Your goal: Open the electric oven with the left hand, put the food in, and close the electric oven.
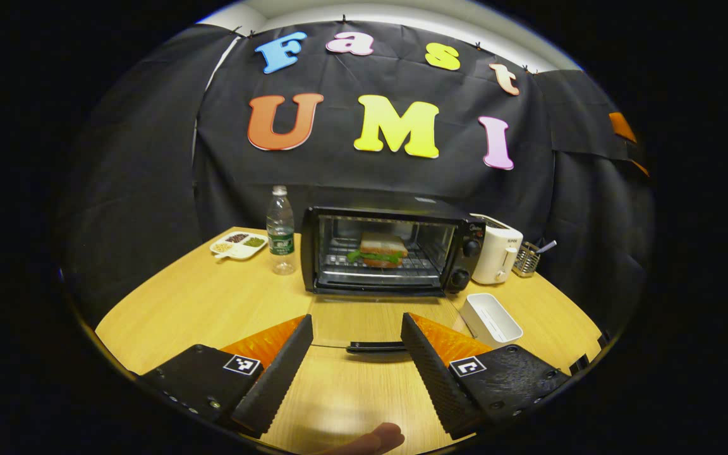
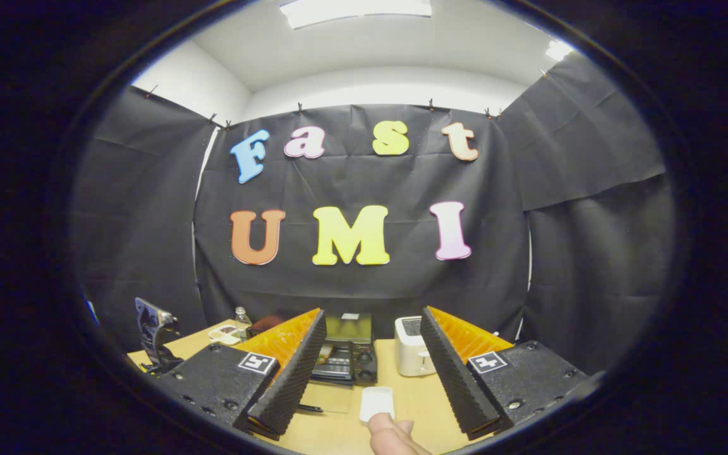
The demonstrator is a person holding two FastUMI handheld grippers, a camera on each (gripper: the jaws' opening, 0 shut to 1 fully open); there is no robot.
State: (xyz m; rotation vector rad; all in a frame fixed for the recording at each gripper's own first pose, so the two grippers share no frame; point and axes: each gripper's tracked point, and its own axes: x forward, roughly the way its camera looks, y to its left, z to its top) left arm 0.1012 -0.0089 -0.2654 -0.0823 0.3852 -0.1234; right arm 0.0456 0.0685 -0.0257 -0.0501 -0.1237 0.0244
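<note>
The black electric oven (image 1: pixel 394 251) stands at the back of the wooden table with its glass door (image 1: pixel 373 319) folded down flat toward me. A sandwich (image 1: pixel 383 249) with green lettuce lies on the rack inside. My left gripper (image 1: pixel 356 320) is open, and the door's black handle (image 1: pixel 376 346) lies between its fingers, apart from both. In the right gripper view, my right gripper (image 2: pixel 373 314) is open, holds nothing, and is raised well back from the oven (image 2: pixel 346 355). The left gripper (image 2: pixel 154 338) shows at the far left of that view.
A water bottle (image 1: pixel 280 230) and a white snack dish (image 1: pixel 239 244) stand left of the oven. A white toaster (image 1: pixel 497 255), a wire holder (image 1: pixel 527 258) and a white rectangular box (image 1: pixel 491 318) are on its right. A fingertip (image 1: pixel 370 438) shows at the bottom edge.
</note>
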